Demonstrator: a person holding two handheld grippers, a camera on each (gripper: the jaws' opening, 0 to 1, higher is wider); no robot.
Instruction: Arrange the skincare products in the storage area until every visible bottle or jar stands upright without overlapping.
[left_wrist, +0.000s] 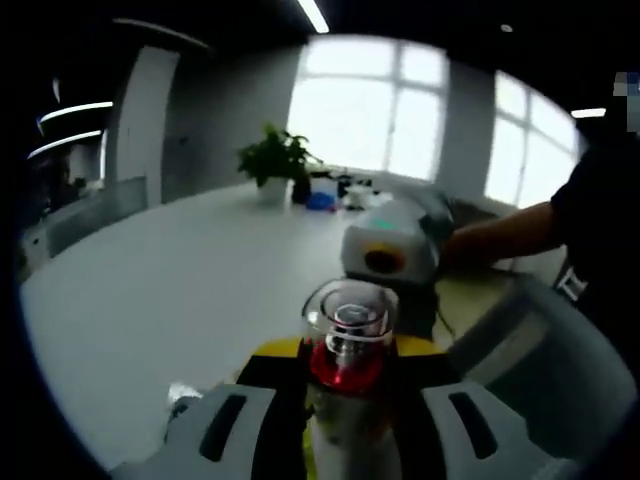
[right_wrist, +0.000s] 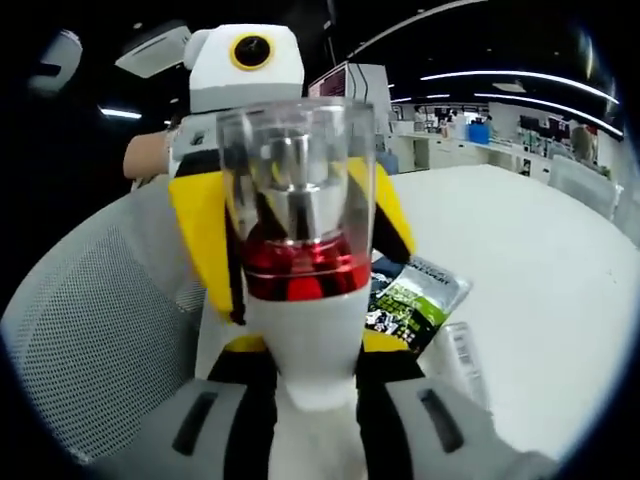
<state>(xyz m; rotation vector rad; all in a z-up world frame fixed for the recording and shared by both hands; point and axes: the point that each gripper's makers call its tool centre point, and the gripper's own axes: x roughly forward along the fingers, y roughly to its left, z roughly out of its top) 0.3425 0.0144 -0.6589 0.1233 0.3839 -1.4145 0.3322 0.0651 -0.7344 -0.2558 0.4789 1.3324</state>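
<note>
Transfer step in hand: left gripper (left_wrist: 345, 430) and right gripper (right_wrist: 310, 430) each closed on a clear-capped bottle (right_wrist: 300, 240). Next: stand them upright, apart, on the surface (left_wrist: 180, 290).

Your left gripper (left_wrist: 350, 440) has pale grey jaws with black slots. Yellow-and-black panels sit behind. Your sleeve (left_wrist: 600, 200) is dark.

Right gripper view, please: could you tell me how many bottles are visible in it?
1. A white bottle with a red collar and clear cap rises up the middle of the view from between the jaws. Others may be hidden behind it.
</note>
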